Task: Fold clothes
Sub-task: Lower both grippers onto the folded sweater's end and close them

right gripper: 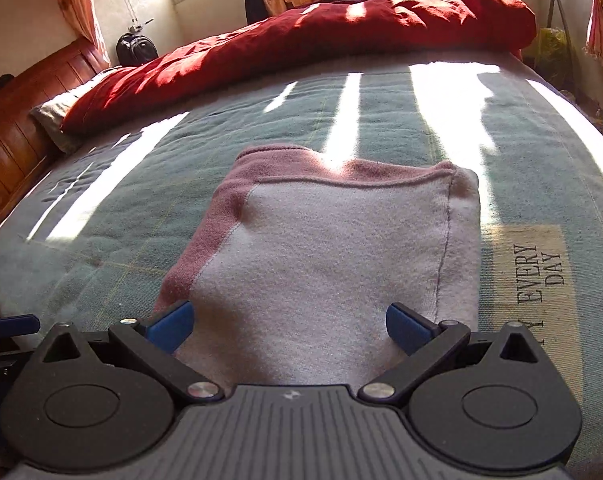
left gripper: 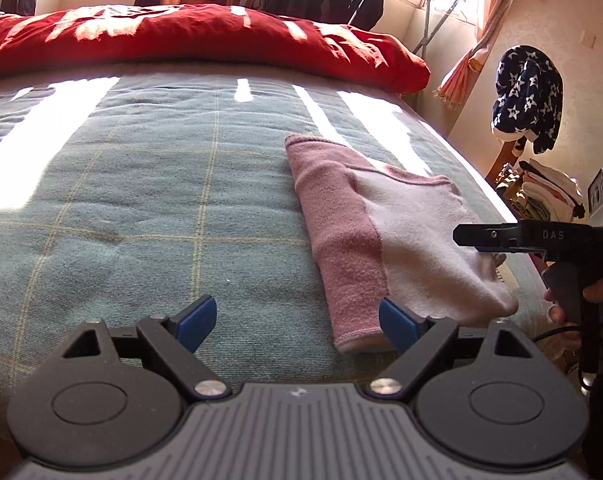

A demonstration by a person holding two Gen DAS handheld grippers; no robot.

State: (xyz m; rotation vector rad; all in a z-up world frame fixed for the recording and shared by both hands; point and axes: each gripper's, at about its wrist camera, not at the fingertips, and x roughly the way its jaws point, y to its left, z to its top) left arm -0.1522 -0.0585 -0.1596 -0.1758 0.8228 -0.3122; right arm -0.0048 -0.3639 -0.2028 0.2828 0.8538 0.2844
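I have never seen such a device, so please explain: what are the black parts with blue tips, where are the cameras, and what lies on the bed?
A person holds two hand tools, each with a camera looking forward. The left gripper and the right gripper both have open jaws and hold nothing. The left view also shows the right tool from the side. On the green blanket lies a folded pink and white garment. A red quilt lies behind.
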